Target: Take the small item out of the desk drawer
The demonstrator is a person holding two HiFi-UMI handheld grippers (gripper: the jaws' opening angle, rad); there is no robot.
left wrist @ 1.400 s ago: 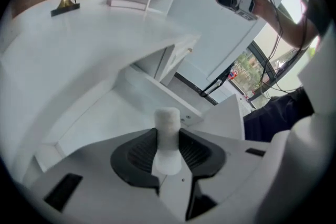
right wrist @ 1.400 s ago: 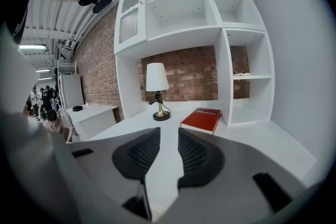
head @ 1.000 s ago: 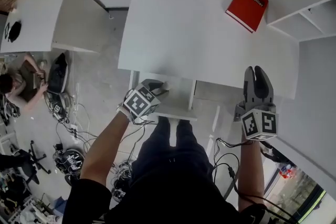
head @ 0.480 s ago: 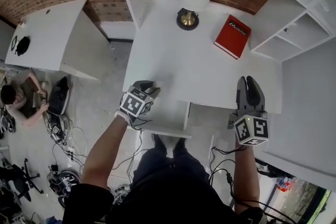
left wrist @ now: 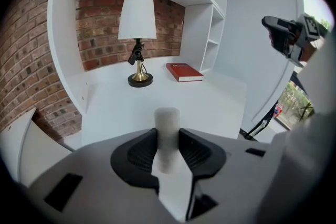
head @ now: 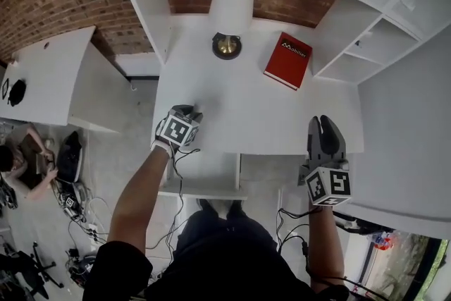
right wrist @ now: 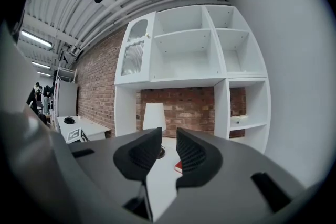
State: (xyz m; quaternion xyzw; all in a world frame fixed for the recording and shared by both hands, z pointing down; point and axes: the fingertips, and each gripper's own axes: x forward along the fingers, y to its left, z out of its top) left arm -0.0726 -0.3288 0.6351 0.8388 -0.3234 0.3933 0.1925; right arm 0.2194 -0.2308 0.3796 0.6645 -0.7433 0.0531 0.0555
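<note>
The left gripper point(head: 189, 112) is clenched on a small pale-grey cylinder point(left wrist: 167, 119), which stands upright between the black ribbed pads and sticks up above them. In the head view this gripper hangs over the white desk point(head: 246, 109) at about 8 o'clock of the top, near its left front corner. Below it, at 6 o'clock, the white drawer point(head: 204, 188) juts out from the desk's front edge, with the person's legs just beneath.

Seen along the left gripper's jaws, a lamp with a white shade and a round brass base point(left wrist: 137, 39) stands beyond the cylinder at 11 o'clock, against the red brick wall point(left wrist: 100, 34). A red hardback book point(left wrist: 184, 72) lies flat at 1 o'clock, well apart from the lamp. White open shelving point(head: 366, 46) closes the desk's right side.

The right gripper point(head: 324, 126) is held off the desk's front edge at 4 o'clock. Its own view shows the jaws a narrow gap apart and gripping nothing point(right wrist: 168, 152).

At 9 o'clock in the head view stands a second white table point(head: 42, 74), and tangled cables point(head: 77, 211) lie on the grey floor at 8 o'clock.
</note>
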